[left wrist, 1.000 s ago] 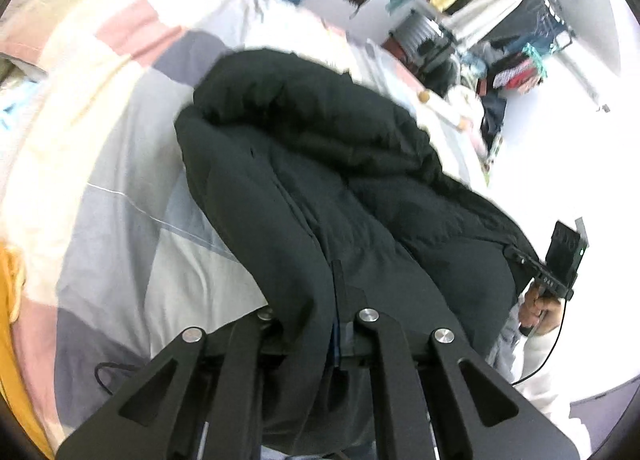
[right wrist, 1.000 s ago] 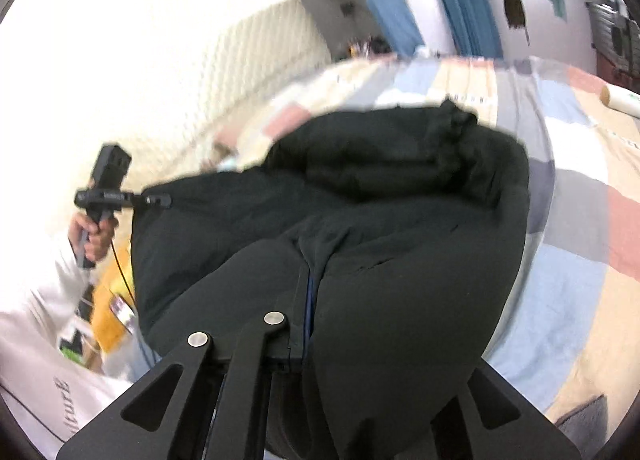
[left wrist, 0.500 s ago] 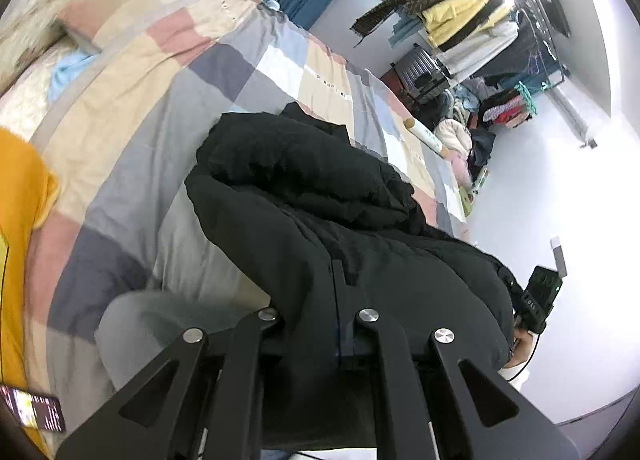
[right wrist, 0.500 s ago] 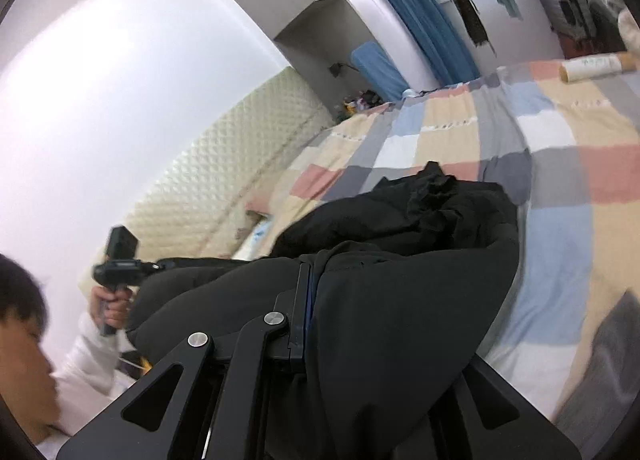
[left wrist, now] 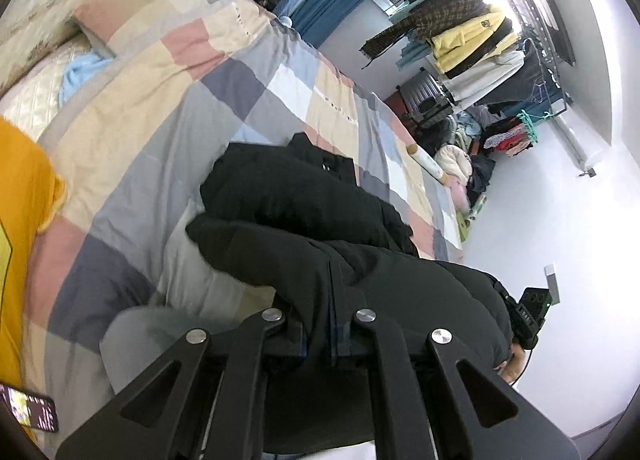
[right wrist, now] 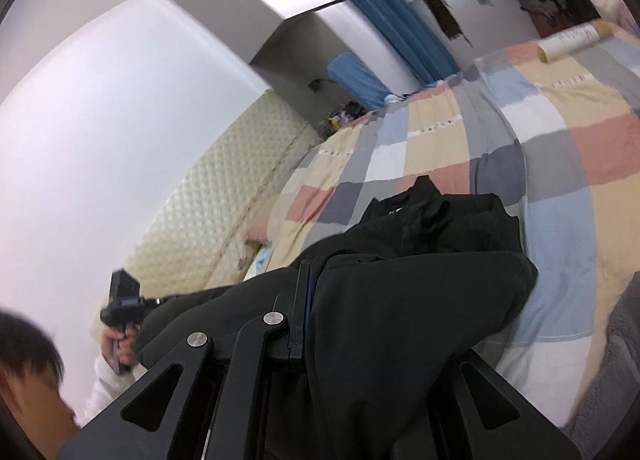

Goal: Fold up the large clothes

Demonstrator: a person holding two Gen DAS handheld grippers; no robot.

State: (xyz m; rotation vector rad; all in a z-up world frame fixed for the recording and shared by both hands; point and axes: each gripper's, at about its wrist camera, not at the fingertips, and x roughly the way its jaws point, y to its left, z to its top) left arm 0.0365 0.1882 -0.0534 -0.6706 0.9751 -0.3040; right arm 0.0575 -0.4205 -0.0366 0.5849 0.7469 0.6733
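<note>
Clearly both tools are clamped on the same garment: the left gripper [left wrist: 320, 334] pinches an edge of the black padded jacket [left wrist: 304, 219], its jaws closed tight on the cloth, and the right gripper [right wrist: 306, 316] bites another stretch of that edge, the fabric draped over its far finger. Ahead of both grippers the rest of the jacket lies bunched on the checked bedspread [left wrist: 168, 111], its collar end furthest away. By its looks the jacket is bulky, soft and puffy, probably heavy enough to sag between the two grips, and its smooth shell may slip. Holding at the hem or seam, where the cloth is doubled, should give the firmest bite; pinching only the padding would likely let it creep out.
</note>
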